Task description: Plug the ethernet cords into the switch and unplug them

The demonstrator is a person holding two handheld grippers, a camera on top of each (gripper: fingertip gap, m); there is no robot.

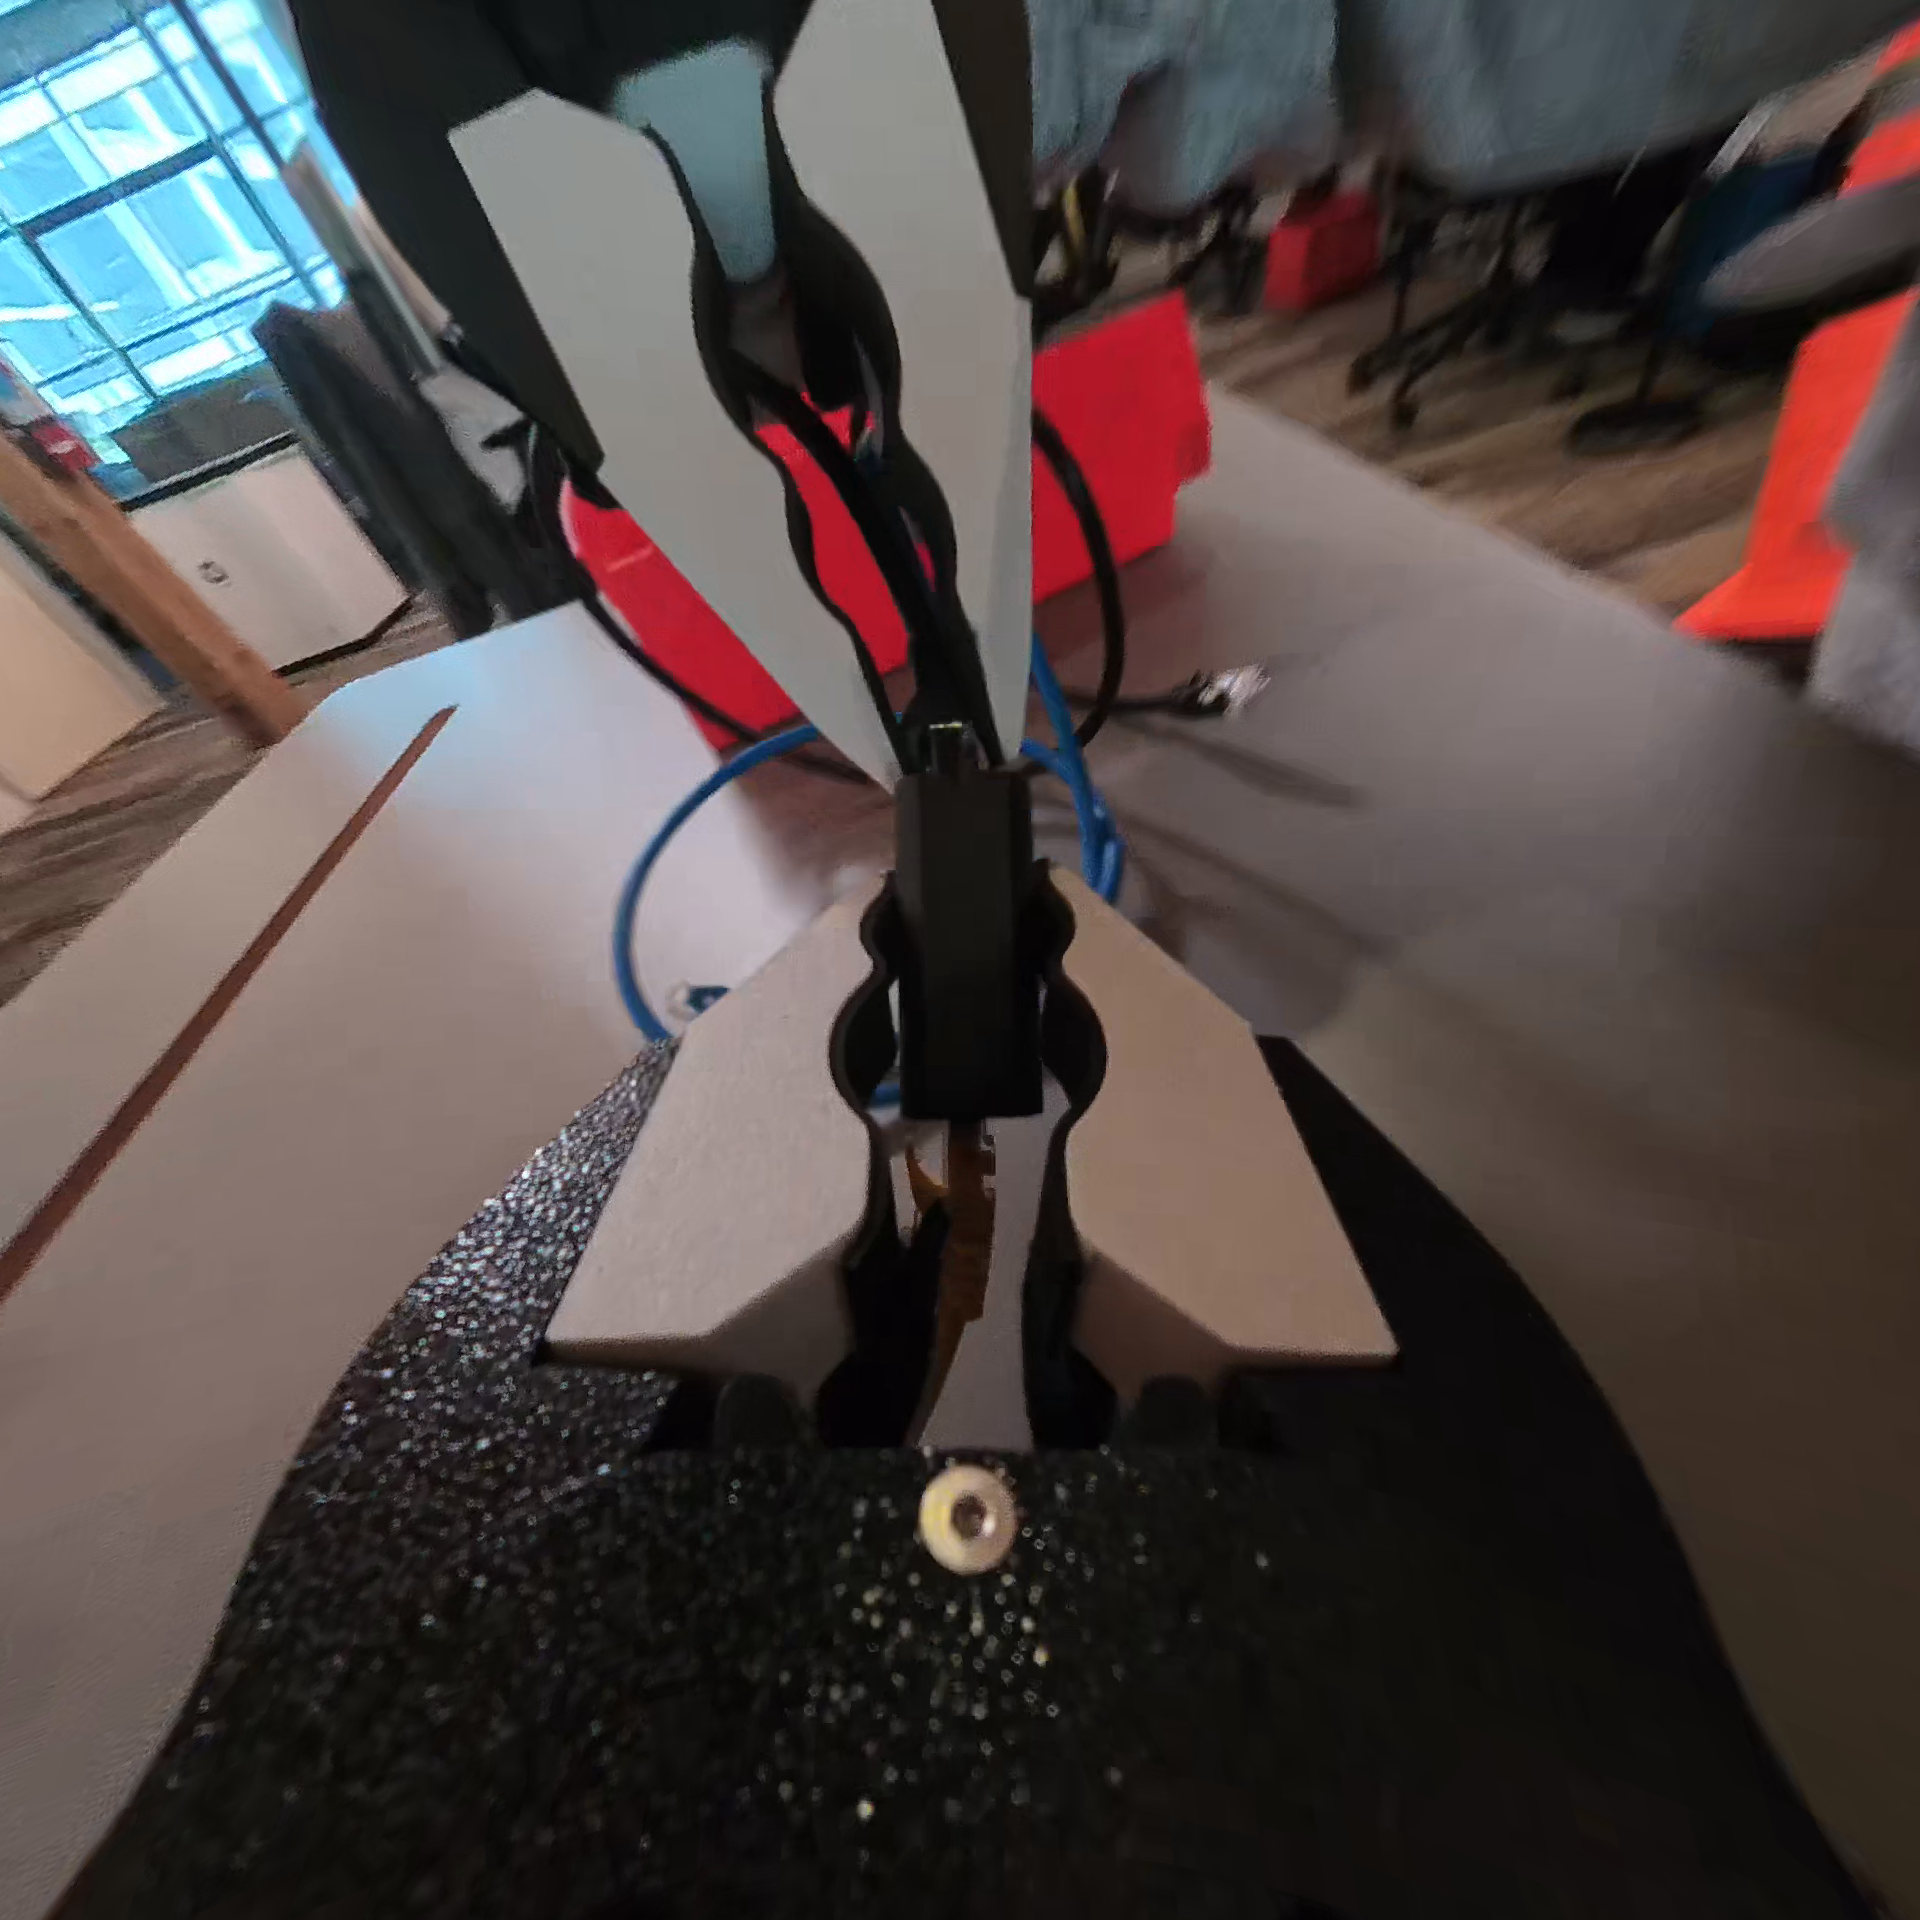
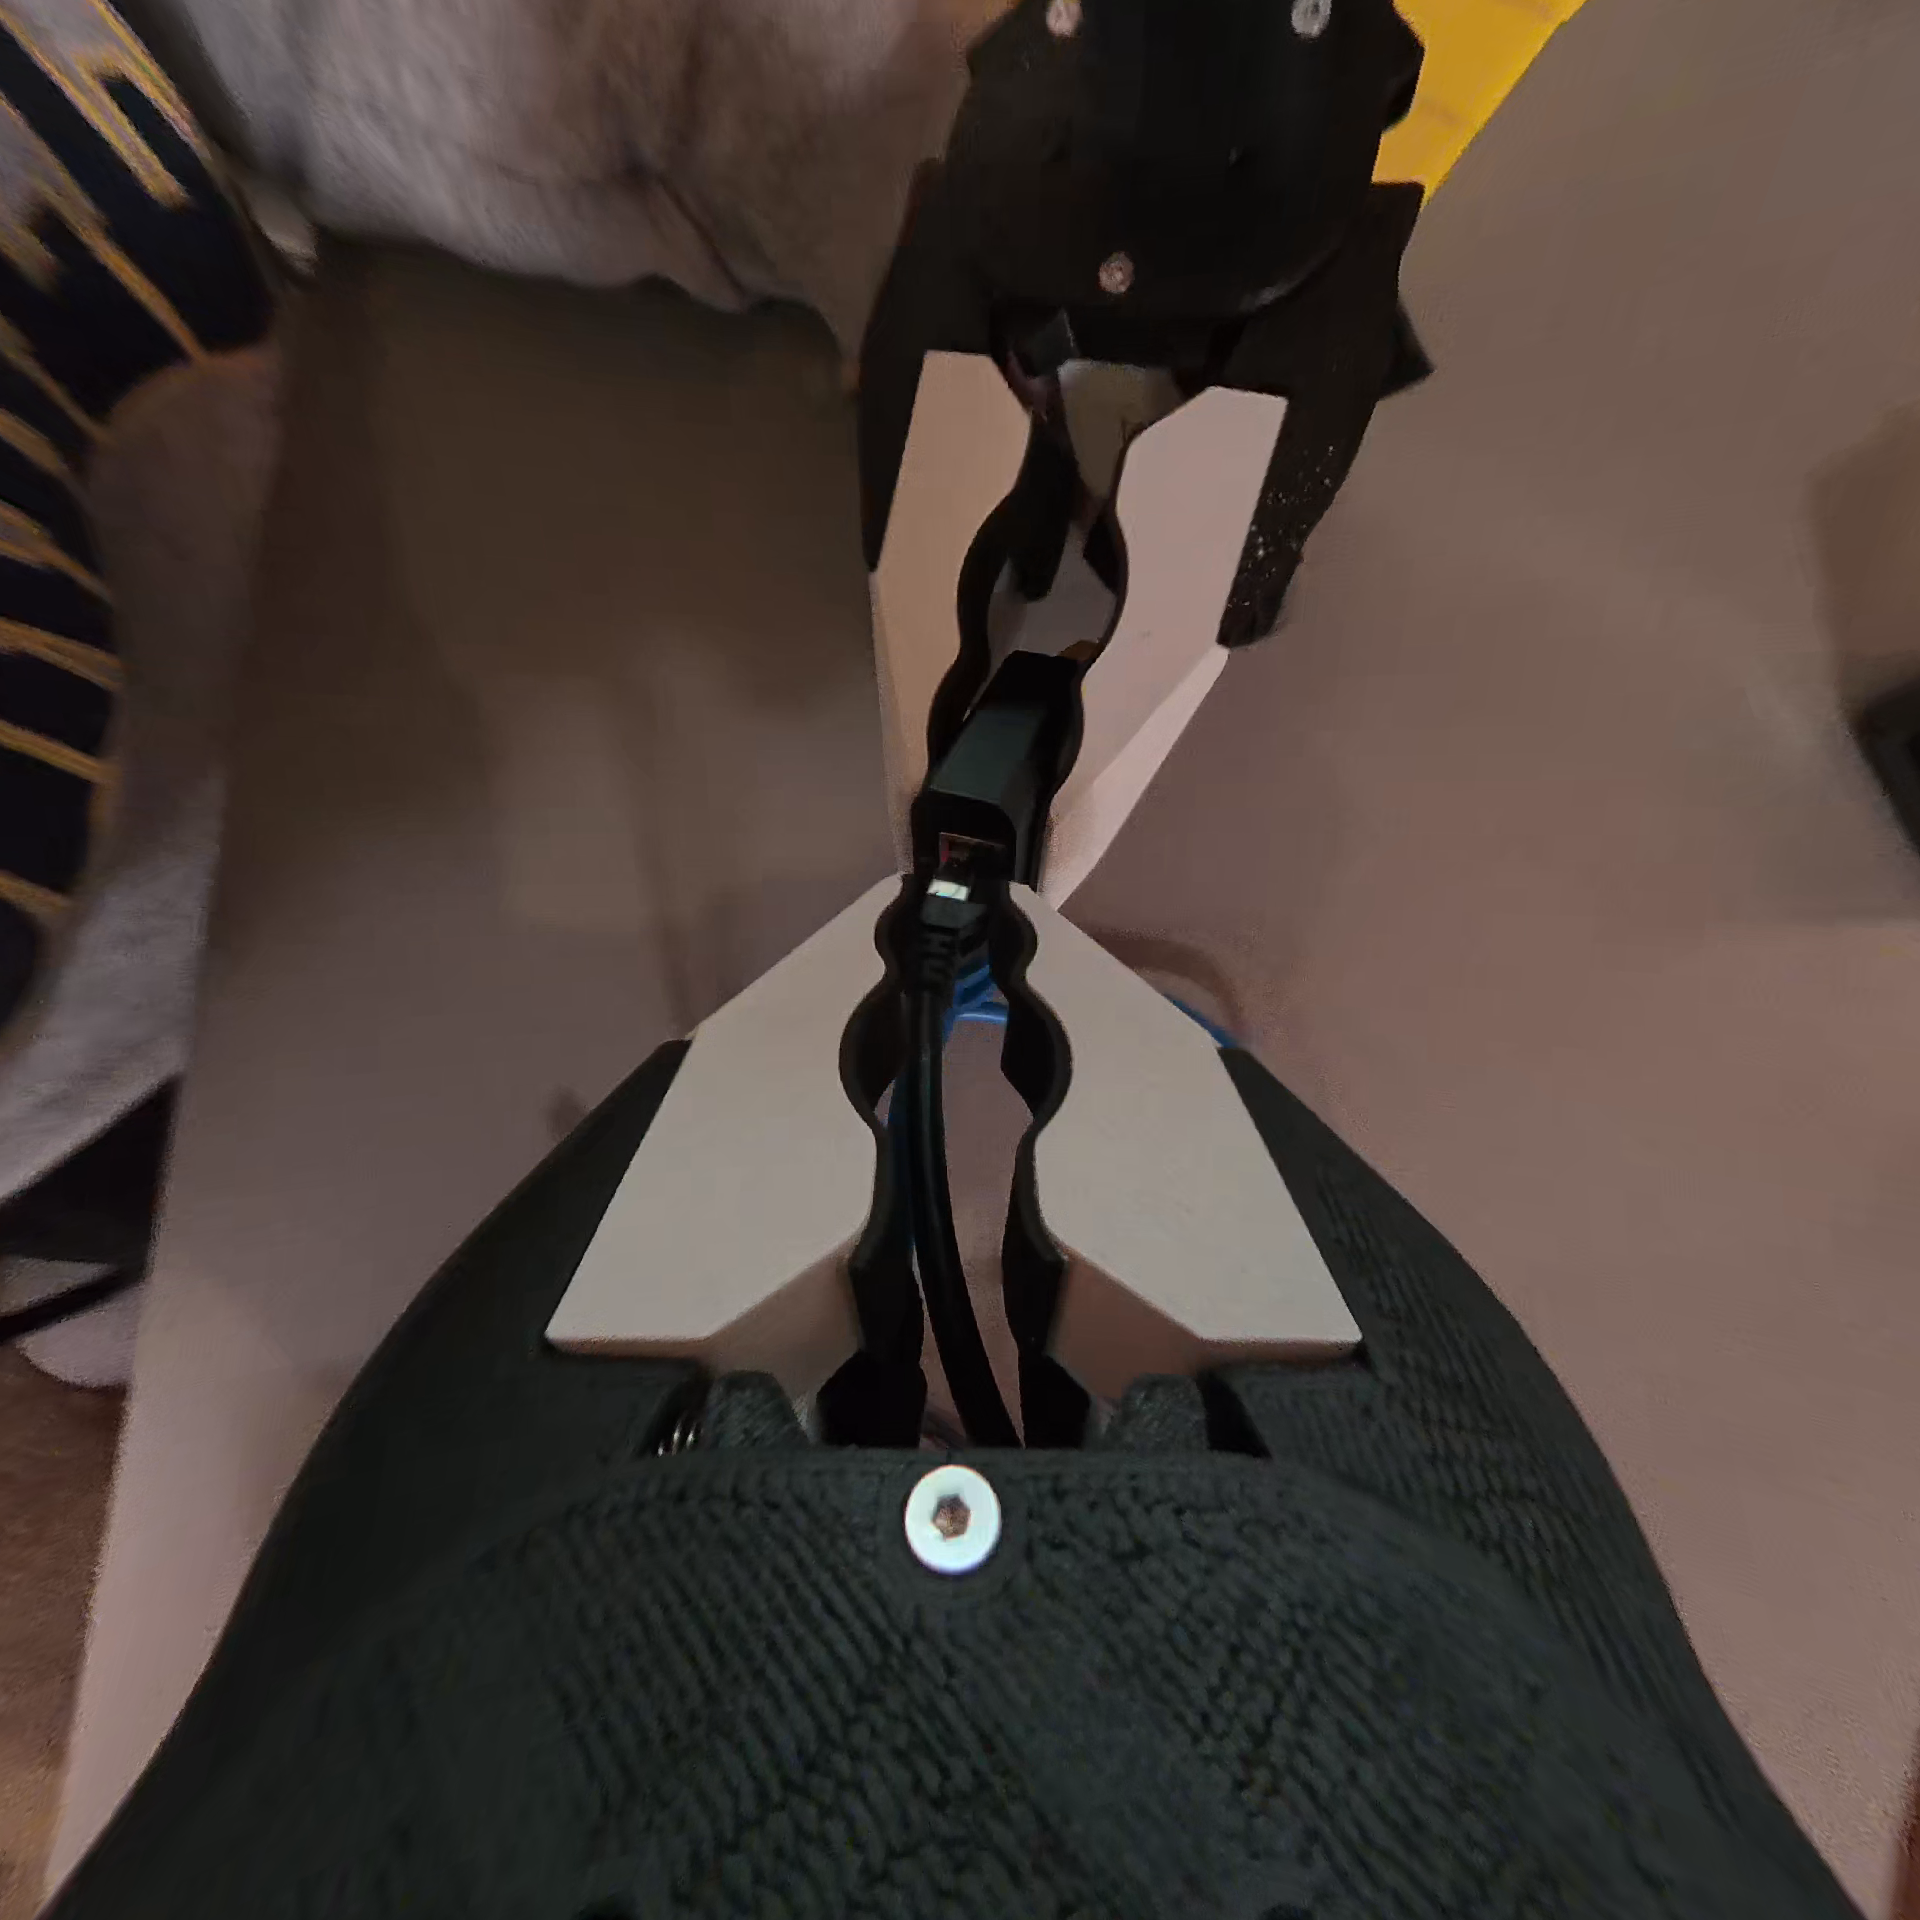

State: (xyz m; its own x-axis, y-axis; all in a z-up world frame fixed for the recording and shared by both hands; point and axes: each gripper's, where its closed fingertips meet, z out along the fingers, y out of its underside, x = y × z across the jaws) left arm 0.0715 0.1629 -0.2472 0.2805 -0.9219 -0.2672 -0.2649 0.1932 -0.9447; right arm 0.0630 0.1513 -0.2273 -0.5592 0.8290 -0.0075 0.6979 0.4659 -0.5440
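Note:
My left gripper (image 1: 966, 894) is shut on a small black switch box (image 1: 966, 956) and holds it above the table. My right gripper (image 1: 951, 758) comes in from the far side, tip to tip with it. In the right wrist view my right gripper (image 2: 956, 920) is shut on the black ethernet plug (image 2: 940, 935), and its black cord (image 2: 935, 1195) runs back between the fingers. The plug tip sits at the mouth of the box's open port (image 2: 961, 847). I cannot tell how far in it is. The left gripper (image 2: 982, 873) faces me, holding the box (image 2: 997, 748).
A blue ethernet cord (image 1: 665, 862) lies coiled on the beige table (image 1: 364, 1143) under the grippers. A loose connector (image 1: 1226, 686) lies farther back. A red box (image 1: 1122, 416) stands behind the table, and an orange object (image 1: 1818, 416) at far right. A person's torso (image 2: 520, 125) is close. My two grippers' fingertips are within a few centimetres of each other.

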